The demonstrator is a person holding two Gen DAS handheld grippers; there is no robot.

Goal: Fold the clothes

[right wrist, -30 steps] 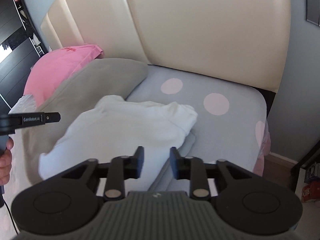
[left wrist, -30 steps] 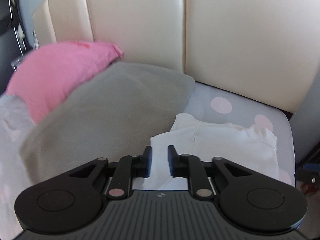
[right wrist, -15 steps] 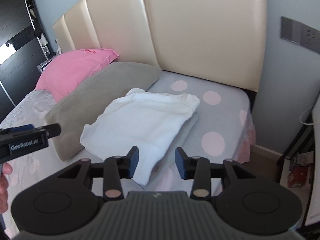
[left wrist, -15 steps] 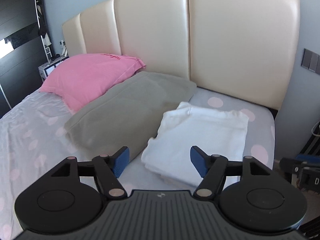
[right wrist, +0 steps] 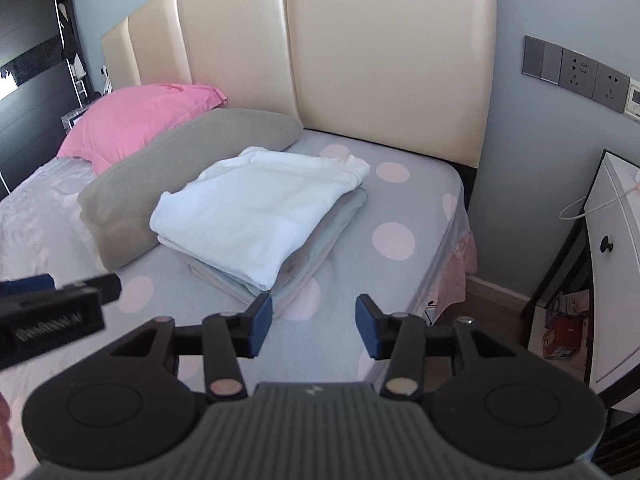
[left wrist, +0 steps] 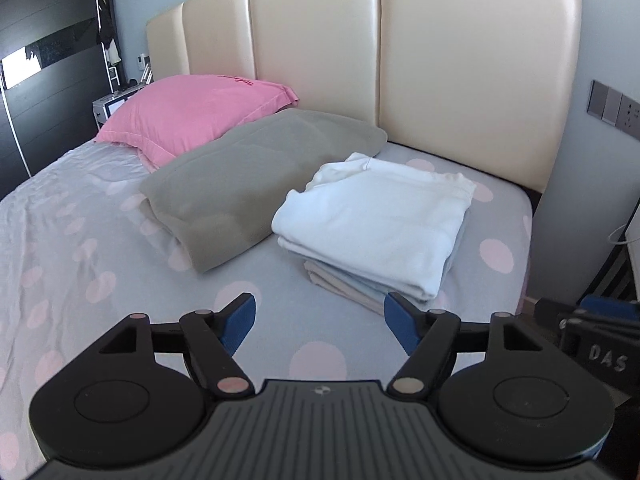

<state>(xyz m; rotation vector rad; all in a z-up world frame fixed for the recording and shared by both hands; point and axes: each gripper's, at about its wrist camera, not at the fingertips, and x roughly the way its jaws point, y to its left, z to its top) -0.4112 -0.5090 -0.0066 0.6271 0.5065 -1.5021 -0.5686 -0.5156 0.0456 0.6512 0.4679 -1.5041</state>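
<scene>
White cloth, a folded garment (left wrist: 384, 216), tops a squared stack of clothes (right wrist: 288, 268) near the bed's (left wrist: 280, 344) headboard corner, beside a grey pillow (left wrist: 256, 184). Both the left claw (left wrist: 320, 316) and right claw (right wrist: 314, 320) hang wide and empty short of it, so the folding looks done.

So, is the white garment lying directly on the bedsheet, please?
No, the white garment rests on top of other folded clothes.

Grey pillow (left wrist: 256, 196) touching stack (left wrist: 376, 224); right side free.

Folded white garment (left wrist: 384, 216) lies flat atop a stack of folded clothes (left wrist: 360, 280) on the polka-dot bed (left wrist: 280, 320), touching the grey pillow (left wrist: 248, 184).
</scene>
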